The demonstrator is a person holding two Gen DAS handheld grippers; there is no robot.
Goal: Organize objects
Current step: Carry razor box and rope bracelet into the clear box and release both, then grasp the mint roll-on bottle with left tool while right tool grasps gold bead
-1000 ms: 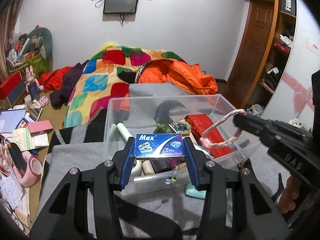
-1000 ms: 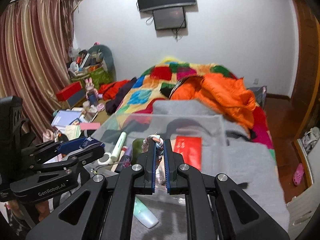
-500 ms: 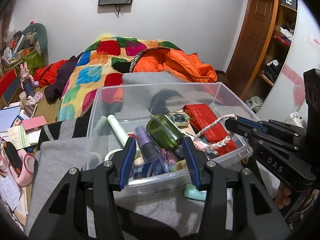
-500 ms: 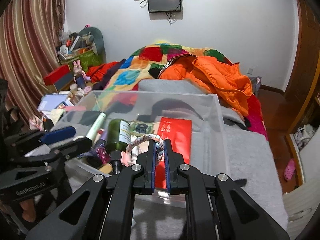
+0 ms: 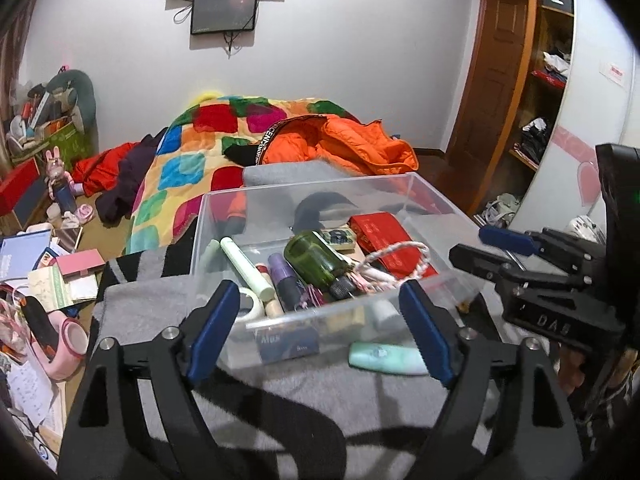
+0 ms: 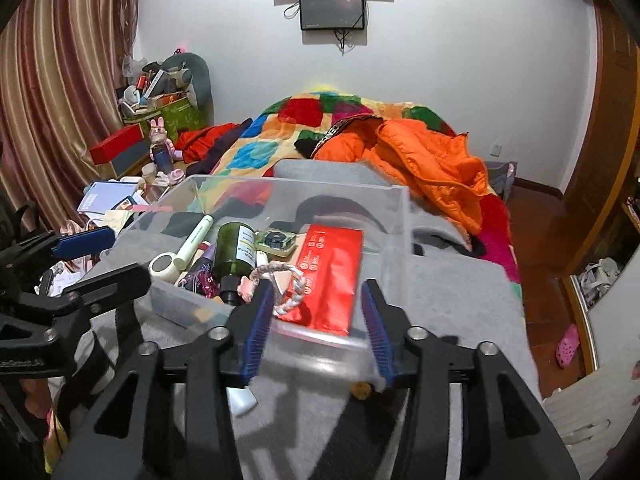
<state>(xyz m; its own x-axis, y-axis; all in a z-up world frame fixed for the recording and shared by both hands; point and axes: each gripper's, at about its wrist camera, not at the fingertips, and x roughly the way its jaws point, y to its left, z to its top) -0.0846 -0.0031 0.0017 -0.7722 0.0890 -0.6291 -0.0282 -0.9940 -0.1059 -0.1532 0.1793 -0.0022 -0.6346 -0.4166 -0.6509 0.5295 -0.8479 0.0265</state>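
left tool (image 5: 316, 332) opening, holds nothing, blue box (image 5: 288, 345) dropped in clear bin (image 5: 320, 196) | right tool (image 6: 318, 320) opening, braided rope (image 6: 280, 280) free in bin, on red packet (image 6: 328, 272)

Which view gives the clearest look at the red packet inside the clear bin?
The right wrist view: the red packet lies nearly full face, its white print visible, only the braided rope loop crossing one corner. In the left wrist view, the packet is foreshortened and partly covered by the rope.

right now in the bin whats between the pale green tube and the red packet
The dark green bottle and a purple tube lie between them, clearest in the right wrist view.
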